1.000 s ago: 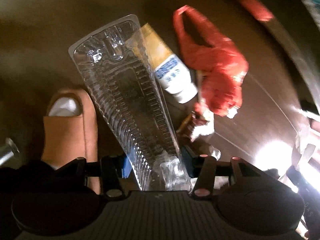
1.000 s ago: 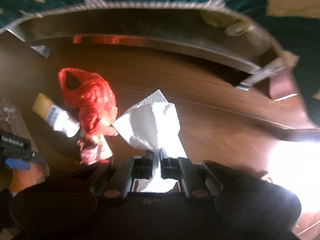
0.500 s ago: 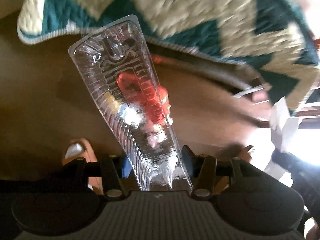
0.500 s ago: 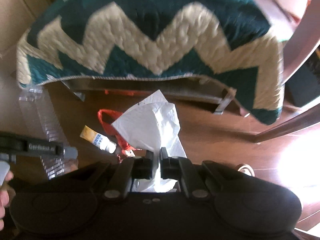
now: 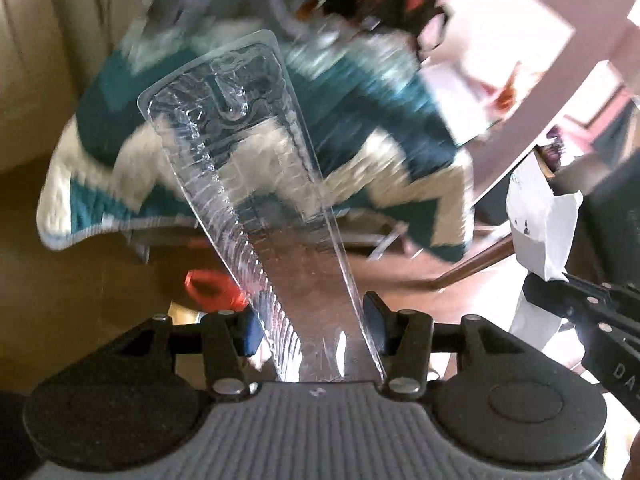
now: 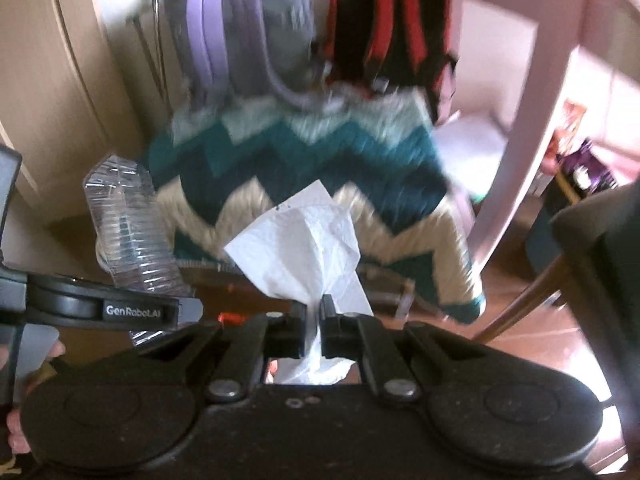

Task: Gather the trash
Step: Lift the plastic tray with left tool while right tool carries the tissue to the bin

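My left gripper (image 5: 314,330) is shut on a clear ribbed plastic blister pack (image 5: 256,184) that sticks up and forward from the jaws; the pack also shows at the left of the right wrist view (image 6: 128,228). My right gripper (image 6: 316,322) is shut on a crumpled white tissue (image 6: 304,248), which also shows at the right of the left wrist view (image 5: 540,220). Both grippers are raised well above the brown floor (image 5: 80,288). A red plastic bag (image 5: 208,288) lies on the floor below, partly hidden by the pack.
A teal and cream zigzag blanket (image 6: 320,160) hangs over a low frame ahead. Purple (image 6: 224,32) and red-black (image 6: 384,20) backpacks hang behind it. A pink table leg (image 6: 516,128) stands right, a beige cupboard (image 6: 44,80) left.
Both grippers have lifted up from the floor with their items and tilted up toward the room. The floor trash has dropped out of sight except the red bag.
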Available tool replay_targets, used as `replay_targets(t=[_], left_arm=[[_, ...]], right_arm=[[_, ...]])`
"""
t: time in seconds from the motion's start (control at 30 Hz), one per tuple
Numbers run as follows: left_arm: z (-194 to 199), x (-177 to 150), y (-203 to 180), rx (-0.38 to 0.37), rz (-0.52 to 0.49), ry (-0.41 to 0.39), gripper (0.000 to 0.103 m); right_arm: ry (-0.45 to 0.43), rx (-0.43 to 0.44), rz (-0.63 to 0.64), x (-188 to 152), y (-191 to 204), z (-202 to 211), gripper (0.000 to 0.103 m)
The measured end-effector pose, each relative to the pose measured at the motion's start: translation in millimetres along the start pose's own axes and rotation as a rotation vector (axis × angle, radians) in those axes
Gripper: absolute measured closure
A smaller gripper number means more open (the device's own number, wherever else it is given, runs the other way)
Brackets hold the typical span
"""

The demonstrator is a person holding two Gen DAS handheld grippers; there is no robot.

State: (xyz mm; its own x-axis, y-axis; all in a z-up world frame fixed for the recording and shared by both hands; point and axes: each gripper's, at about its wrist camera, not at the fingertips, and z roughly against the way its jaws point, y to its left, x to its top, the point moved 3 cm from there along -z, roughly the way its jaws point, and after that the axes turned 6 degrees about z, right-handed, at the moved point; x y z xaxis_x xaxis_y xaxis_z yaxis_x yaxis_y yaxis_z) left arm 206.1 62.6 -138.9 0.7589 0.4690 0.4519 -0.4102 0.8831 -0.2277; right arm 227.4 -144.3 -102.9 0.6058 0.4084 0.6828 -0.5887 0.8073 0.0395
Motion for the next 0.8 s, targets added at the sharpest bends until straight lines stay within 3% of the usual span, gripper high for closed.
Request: replay_targets(t=[0.4,0.73,0.8], left_arm=[[111,52,-136,-0.136,-0.322,-0.273,0.053],[176,86,-279,-0.285,-0.562,-0.457,0.053],[182,91,-304,-0.31,-0.571,-0.458,0.053]], right_arm=[[-0.257,-0.149,-0.049,36,-71,132,0.097],[-0.404,-0.326,-0.16,50,-159,219,0.097],[-0.425,-0.367,-0.177,52,-179,232,0.097]])
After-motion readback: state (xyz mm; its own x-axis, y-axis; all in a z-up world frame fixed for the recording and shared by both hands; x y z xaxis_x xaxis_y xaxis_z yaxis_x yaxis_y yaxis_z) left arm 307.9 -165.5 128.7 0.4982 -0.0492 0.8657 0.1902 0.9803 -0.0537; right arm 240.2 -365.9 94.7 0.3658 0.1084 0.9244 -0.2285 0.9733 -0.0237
